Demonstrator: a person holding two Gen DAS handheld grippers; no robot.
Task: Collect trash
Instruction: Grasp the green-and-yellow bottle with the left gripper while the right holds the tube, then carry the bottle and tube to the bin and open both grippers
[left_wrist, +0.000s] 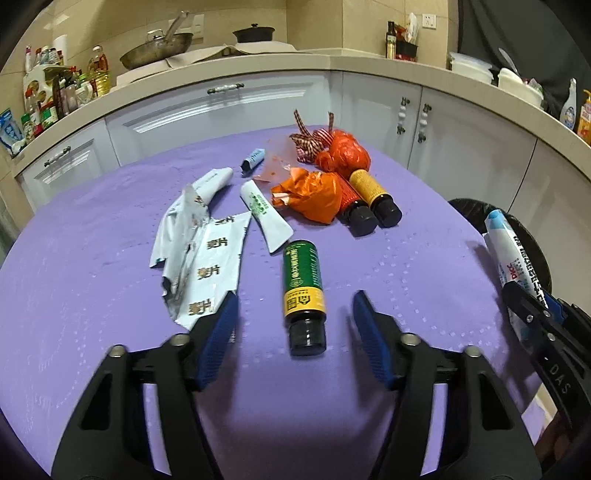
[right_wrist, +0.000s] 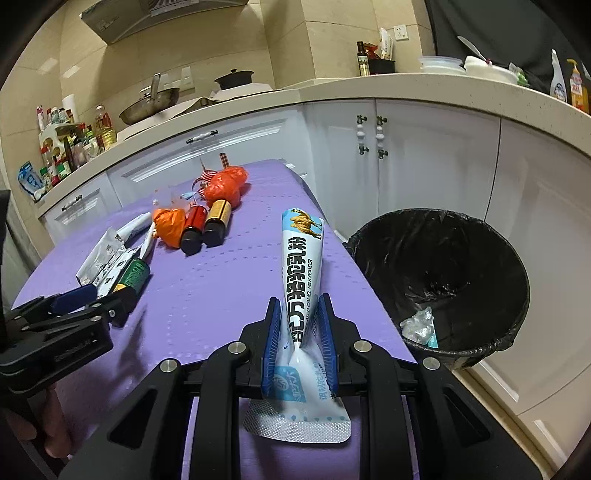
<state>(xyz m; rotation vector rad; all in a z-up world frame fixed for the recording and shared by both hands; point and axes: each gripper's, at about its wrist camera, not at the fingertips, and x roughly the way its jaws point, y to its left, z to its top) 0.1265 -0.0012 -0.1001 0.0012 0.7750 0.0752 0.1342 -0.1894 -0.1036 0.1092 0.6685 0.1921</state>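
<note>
My right gripper (right_wrist: 300, 325) is pinching a milk powder packet (right_wrist: 301, 266) beside the bin (right_wrist: 439, 280) (black liner); left gripper (left_wrist: 293, 314), fingers spread, straddles the green bottle (left_wrist: 303, 291) on the purple table (left_wrist: 406, 258).

Black tongs (left_wrist: 293, 317), ribbed blue pads (left_wrist: 221, 325) (silver pivot screws (left_wrist: 408, 338)).

A: What does the right gripper (right_wrist: 300, 325) hold?
B: A white-and-blue milk powder sachet (right_wrist: 301, 266), pinched between its blue pads.
A: And right of the purple-covered table (right_wrist: 207, 295)?
B: A black-lined round bin (right_wrist: 439, 284).
</note>
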